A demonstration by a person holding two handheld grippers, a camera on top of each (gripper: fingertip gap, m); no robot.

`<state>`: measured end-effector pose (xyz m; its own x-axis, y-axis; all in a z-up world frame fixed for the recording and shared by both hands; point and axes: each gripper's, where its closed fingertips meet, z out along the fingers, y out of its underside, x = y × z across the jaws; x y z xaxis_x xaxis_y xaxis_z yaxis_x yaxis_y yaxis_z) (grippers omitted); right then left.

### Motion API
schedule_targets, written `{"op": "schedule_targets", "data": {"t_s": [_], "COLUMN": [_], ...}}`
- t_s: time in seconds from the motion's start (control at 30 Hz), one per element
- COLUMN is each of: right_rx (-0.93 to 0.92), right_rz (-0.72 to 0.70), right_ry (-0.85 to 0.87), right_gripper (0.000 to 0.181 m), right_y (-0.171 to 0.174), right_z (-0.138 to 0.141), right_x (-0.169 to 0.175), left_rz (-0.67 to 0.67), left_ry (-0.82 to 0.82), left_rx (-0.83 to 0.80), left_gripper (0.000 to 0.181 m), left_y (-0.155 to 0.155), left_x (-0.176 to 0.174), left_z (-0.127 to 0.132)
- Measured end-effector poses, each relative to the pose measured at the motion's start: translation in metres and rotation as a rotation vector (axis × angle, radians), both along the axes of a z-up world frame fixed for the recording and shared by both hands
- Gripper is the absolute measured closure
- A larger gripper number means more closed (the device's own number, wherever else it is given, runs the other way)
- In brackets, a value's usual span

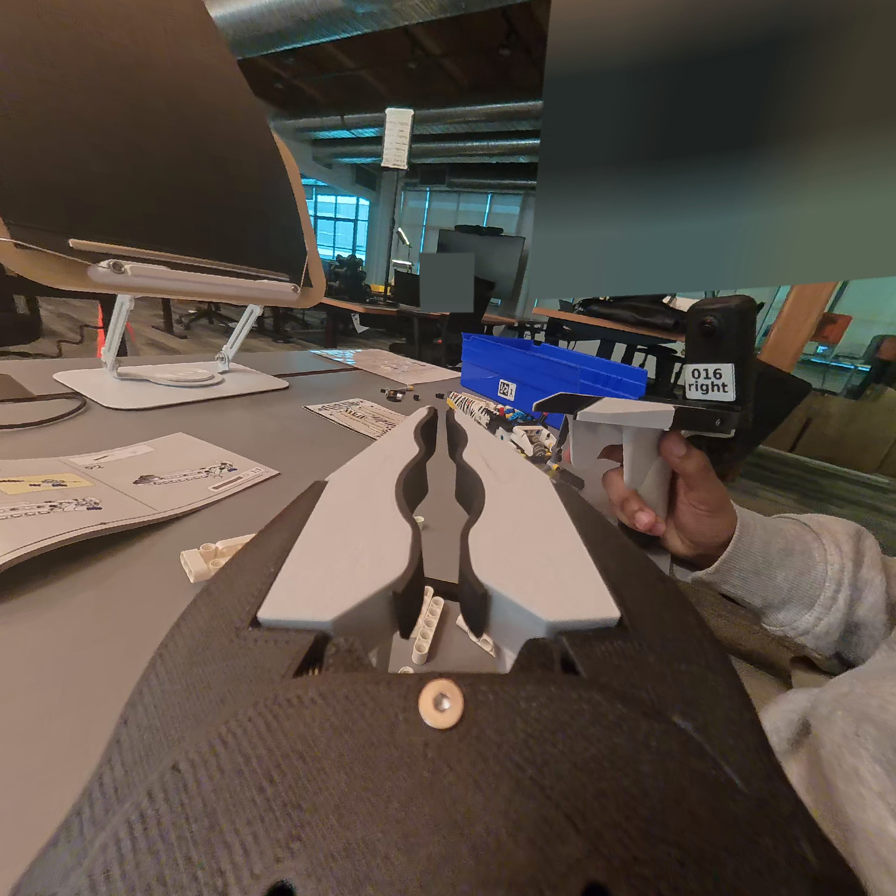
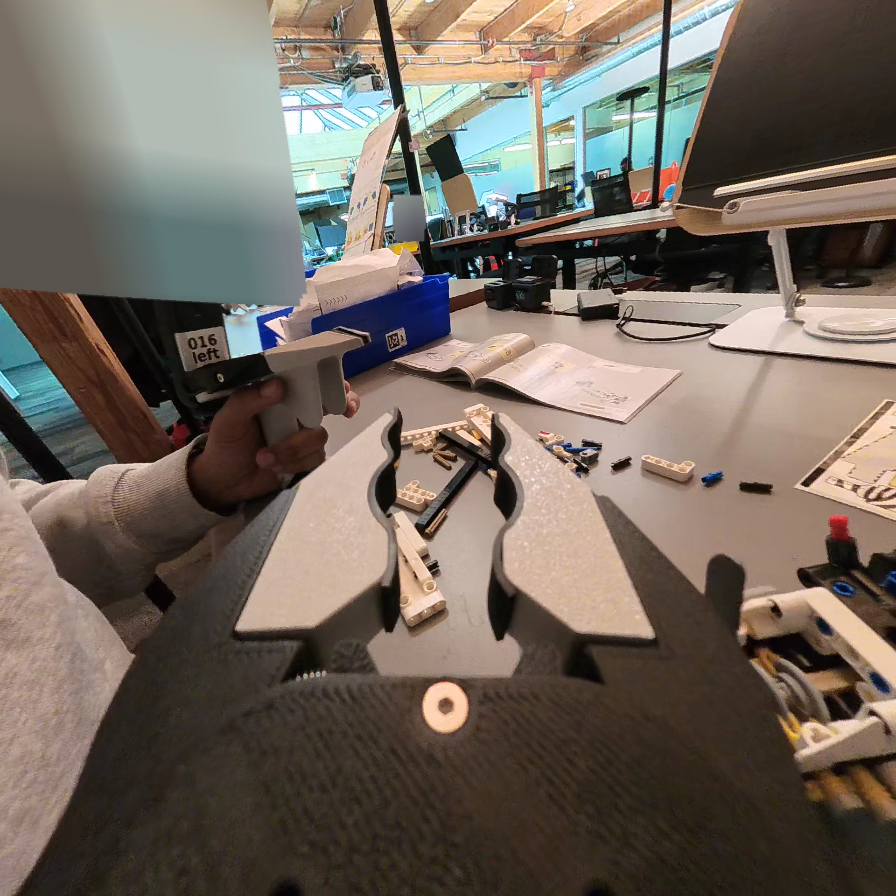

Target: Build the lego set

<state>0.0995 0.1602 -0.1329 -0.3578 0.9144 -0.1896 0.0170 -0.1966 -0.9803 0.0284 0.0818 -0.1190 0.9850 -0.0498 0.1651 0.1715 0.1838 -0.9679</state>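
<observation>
My left gripper [image 1: 440, 413] has its jaws nearly together and holds nothing; it hovers low over the grey table [image 1: 300, 451]. White lego beams [image 1: 427, 625] lie under it, and another white piece [image 1: 213, 557] lies to its left. My right gripper [image 2: 446, 423] is open and empty, above a scatter of loose white beams [image 2: 417, 494], a black beam [image 2: 453, 489] and small blue pins [image 2: 712, 477]. The partly built white and black model [image 2: 824, 645] sits just right of it. The model also shows in the left wrist view [image 1: 514, 426], beside the right gripper [image 1: 548, 402].
An open instruction booklet [image 2: 543, 373] lies behind the pieces; it also shows in the left wrist view [image 1: 121, 485]. A blue bin [image 2: 388, 325] stands at the table's edge. A sticker sheet [image 2: 863, 465] lies to the right. A screen on a white stand [image 1: 169, 378] is at the back.
</observation>
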Motion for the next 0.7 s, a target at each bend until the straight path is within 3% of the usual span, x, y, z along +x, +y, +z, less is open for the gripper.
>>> {"op": "schedule_targets", "data": {"t_s": [0.37,0.5,0.7], "right_rx": [0.033,0.047,0.118], "right_rz": [0.006,0.019,0.042], "right_ry": [0.018,-0.01,-0.066], "right_gripper": [0.145,0.146,0.148], "right_y": [-0.004,-0.008,-0.018], "right_z": [0.001,-0.003,-0.013], "right_x": [0.002,0.0,-0.006], "left_rz": [0.029,0.036,0.088], "left_ry": [-0.006,0.071,-0.093], "left_rx": [0.037,0.197,0.286], "left_gripper": [0.181,0.181,0.181], "left_y": [-0.005,-0.032,-0.06], "left_x": [-0.004,0.006,-0.017], "left_z": [0.004,0.025,0.026]}}
